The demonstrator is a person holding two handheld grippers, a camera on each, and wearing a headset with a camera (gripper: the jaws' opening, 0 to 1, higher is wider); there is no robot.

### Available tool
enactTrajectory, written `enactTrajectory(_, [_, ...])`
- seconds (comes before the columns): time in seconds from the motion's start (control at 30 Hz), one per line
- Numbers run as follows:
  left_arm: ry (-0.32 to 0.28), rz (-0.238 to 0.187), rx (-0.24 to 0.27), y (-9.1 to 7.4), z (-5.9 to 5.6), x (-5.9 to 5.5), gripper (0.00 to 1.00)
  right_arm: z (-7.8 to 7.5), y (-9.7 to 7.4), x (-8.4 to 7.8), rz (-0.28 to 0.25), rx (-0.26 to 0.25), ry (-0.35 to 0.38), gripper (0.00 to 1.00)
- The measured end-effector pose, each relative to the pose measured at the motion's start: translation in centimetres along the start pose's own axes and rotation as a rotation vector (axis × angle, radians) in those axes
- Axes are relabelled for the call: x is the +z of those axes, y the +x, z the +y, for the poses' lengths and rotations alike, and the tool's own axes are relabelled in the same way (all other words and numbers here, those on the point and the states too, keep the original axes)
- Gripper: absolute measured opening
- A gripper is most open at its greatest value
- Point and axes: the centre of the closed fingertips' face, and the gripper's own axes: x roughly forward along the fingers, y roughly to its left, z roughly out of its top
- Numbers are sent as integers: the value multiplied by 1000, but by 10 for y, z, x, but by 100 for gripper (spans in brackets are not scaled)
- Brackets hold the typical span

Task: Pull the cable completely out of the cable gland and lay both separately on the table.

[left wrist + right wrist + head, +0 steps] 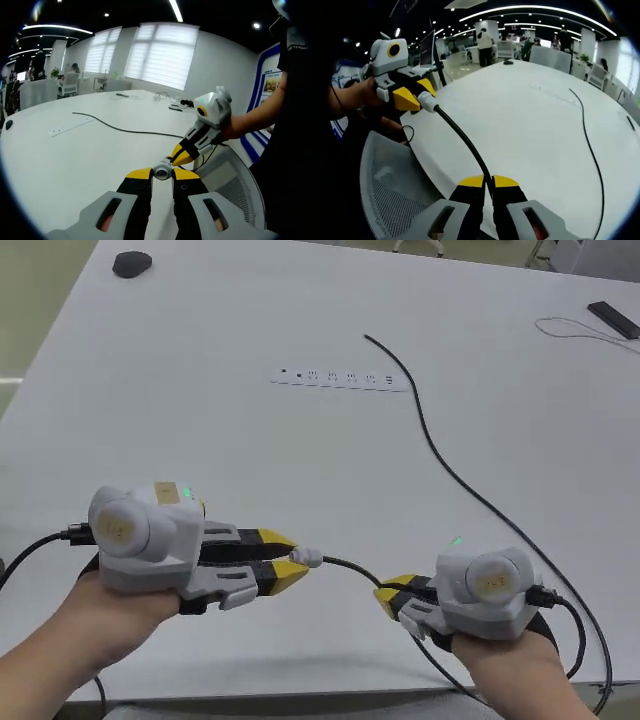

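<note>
A white cable gland [307, 558] sits between the yellow tips of my left gripper [296, 560], which is shut on it near the table's front edge. The gland [161, 171] shows close up at the left gripper [162, 175] tips. A black cable [345, 565] runs from the gland to my right gripper [383, 595], shut on it a short way to the right. In the right gripper view the cable [462, 137] rises from the right gripper [489, 182] to the gland [426, 100]. The long cable [440, 460] trails across the table.
A white power strip [340, 378] lies mid-table. A dark mouse [132, 263] sits at the far left, and a black flat device [613, 319] with a thin white wire at the far right. A mesh chair [395, 195] stands below the table edge.
</note>
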Motion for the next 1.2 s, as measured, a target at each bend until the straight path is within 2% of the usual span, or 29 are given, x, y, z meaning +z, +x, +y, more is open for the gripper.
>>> enactTrajectory(0.3, [-14,-2,14,-3,3,-2,15,-7,-1,-11,16,-22,-7,0])
enactTrajectory(0.4, [-12,0,13,-4,2,-2,15,-12,-1,-11,16,-30,2,0])
enactTrajectory(0.7, [-17,1,8,-4,2,-5,15,-12,-2,-9,20,-35,-9,0])
enactTrajectory(0.8, [-7,0,9,-3,2,-8,15,-10,-1,-4,18,-33,-29,0])
enactTrajectory(0.93, [-4,-16,4,-2,1,-10,15,-10,4,9,33,-33,-94,0])
enactTrajectory(1.0, [1,-17,3,1,4,-15,15,-12,8,20,21,-34,-129,0])
enactTrajectory(1.1, [25,23,4,2,4,-25,15,-16,14,38,12,-32,-150,0])
enactTrajectory(1.2, [18,29,0,2,5,-30,15,-19,20,54,-2,-29,-166,0])
